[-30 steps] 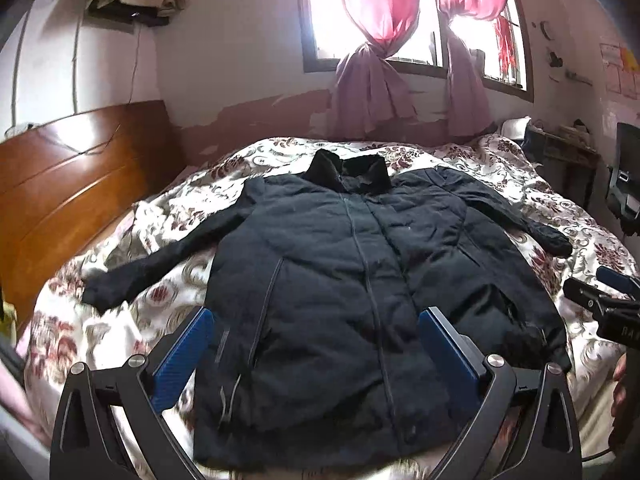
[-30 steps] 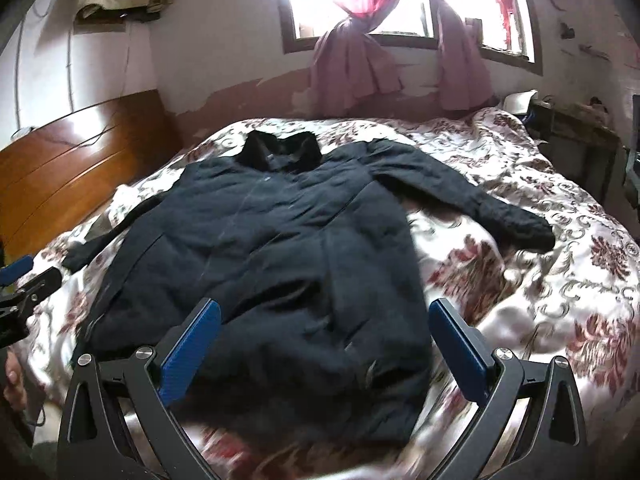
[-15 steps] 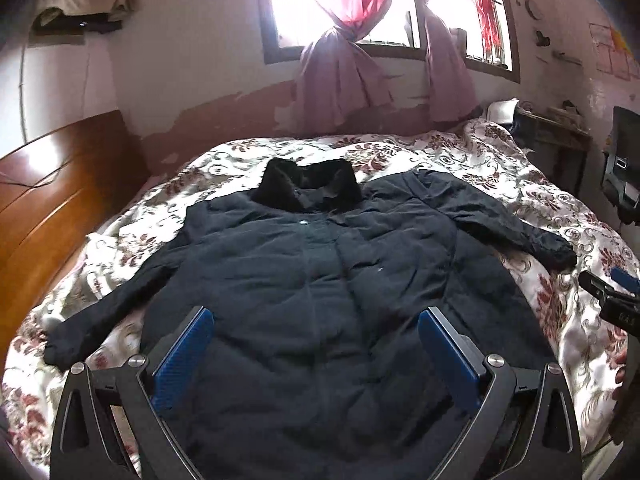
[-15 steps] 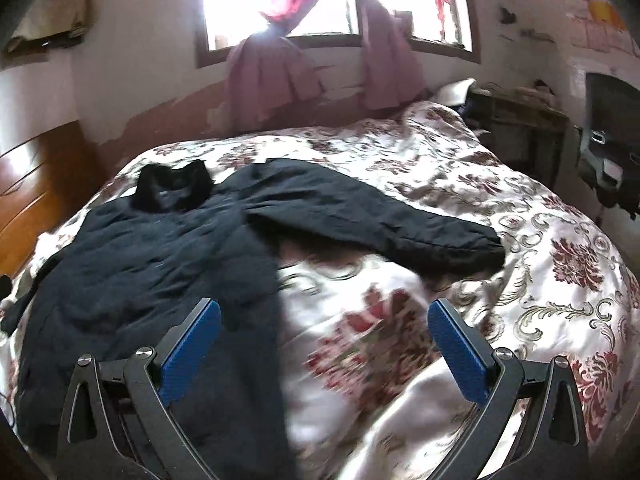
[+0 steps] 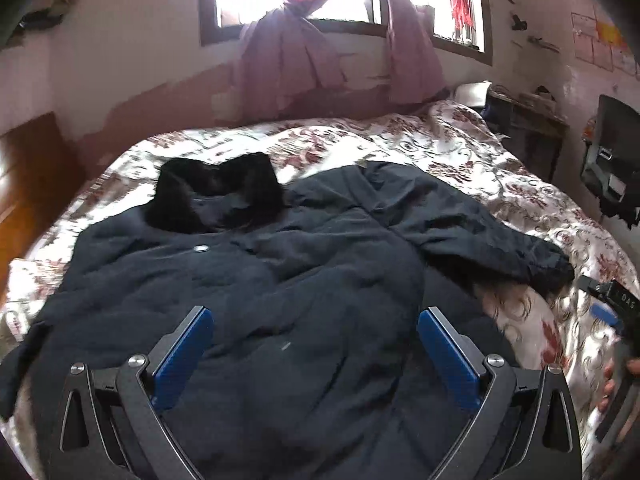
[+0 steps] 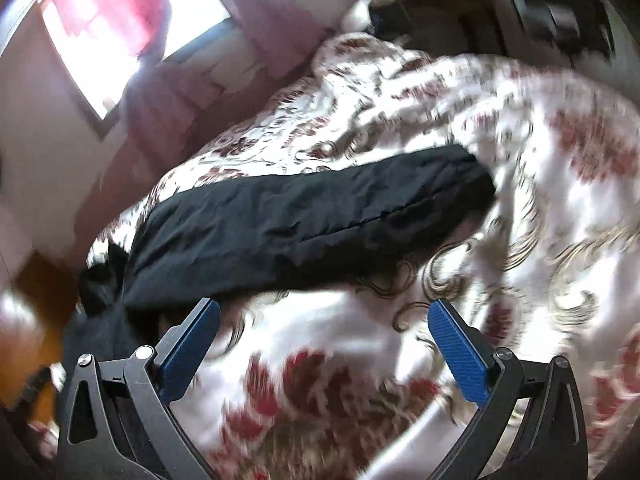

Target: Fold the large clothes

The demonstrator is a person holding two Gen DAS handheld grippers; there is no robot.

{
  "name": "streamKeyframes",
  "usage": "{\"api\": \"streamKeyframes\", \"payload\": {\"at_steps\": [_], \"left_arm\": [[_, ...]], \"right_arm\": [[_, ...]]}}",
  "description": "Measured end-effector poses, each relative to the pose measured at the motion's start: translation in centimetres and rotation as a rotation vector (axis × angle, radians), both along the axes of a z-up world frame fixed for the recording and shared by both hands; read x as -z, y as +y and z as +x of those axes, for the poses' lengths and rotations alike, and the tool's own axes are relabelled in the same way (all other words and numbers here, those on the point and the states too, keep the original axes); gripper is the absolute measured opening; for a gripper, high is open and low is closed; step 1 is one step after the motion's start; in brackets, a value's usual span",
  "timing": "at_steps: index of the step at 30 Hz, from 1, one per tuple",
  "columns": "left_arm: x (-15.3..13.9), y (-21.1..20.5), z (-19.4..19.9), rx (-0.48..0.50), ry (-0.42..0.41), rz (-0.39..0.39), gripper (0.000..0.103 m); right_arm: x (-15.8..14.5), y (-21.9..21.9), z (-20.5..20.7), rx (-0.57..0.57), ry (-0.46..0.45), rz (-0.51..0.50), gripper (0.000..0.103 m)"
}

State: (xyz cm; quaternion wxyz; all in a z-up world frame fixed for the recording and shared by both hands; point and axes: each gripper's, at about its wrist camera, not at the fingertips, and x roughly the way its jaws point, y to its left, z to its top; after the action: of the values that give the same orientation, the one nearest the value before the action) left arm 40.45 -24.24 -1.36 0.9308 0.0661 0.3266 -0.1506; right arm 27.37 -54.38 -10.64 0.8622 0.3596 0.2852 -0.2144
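Note:
A large dark navy padded coat (image 5: 280, 272) lies spread face up on the bed, its black furry collar (image 5: 216, 192) toward the window. My left gripper (image 5: 314, 320) hovers open over the coat's body, holding nothing. The coat's right sleeve (image 5: 480, 232) stretches out to the right. In the blurred, tilted right wrist view that sleeve (image 6: 312, 224) lies across the bedspread just beyond my right gripper (image 6: 324, 316), which is open and empty. The right gripper (image 5: 612, 308) and a hand also show at the left wrist view's right edge, near the sleeve's cuff.
A floral white and red bedspread (image 5: 460, 148) covers the bed. A wooden headboard (image 5: 28, 172) stands at the left. Pink curtains (image 5: 288, 64) hang at the window behind. A dark desk (image 5: 528, 120) and a black chair (image 5: 612, 168) stand to the right of the bed.
Both grippers moved forward and to the right over the bed. The right gripper swung and tilted toward the right sleeve, which now fills its view. Both stay open.

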Motion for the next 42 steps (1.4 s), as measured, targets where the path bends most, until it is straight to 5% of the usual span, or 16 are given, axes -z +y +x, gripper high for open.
{"api": "streamKeyframes", "payload": {"at_steps": [6, 8, 10, 15, 20, 24, 30, 36, 42], "left_arm": [[1.9, -3.2, 5.9, 0.001, 0.068, -0.047, 0.103], [2.6, -4.0, 7.4, -0.015, 0.080, -0.052, 0.103], [3.1, -4.4, 8.6, -0.022, 0.094, -0.074, 0.103], [4.4, -5.4, 11.1, -0.009, 0.133, -0.141, 0.103], [6.8, -7.0, 12.9, -0.006, 0.206, -0.116, 0.103], [7.8, -7.0, 13.2, -0.017, 0.236, -0.117, 0.103], [6.3, -5.6, 12.5, -0.043, 0.250, -0.146, 0.103], [1.3, -1.6, 10.0, -0.085, 0.148, -0.181, 0.102], [-3.4, 4.6, 7.3, -0.134, 0.141, -0.180, 0.102]], "right_arm": [[4.9, -4.0, 3.5, 0.110, -0.036, 0.226, 0.102], [6.4, -5.0, 4.5, 0.149, -0.055, 0.280, 0.093], [7.4, -5.7, 5.1, 0.173, -0.067, 0.303, 0.066], [9.8, -7.6, 6.1, 0.214, -0.090, 0.325, 0.052], [10.6, -9.2, 7.3, 0.219, -0.139, 0.335, 0.038], [10.1, -10.1, 7.3, 0.197, -0.194, 0.325, 0.013], [5.9, -9.5, 5.0, 0.152, -0.273, 0.219, 0.006], [-1.9, -8.3, 2.3, 0.084, -0.234, 0.028, 0.006], [-11.3, -4.8, 2.1, -0.003, -0.219, -0.166, 0.006]]}}
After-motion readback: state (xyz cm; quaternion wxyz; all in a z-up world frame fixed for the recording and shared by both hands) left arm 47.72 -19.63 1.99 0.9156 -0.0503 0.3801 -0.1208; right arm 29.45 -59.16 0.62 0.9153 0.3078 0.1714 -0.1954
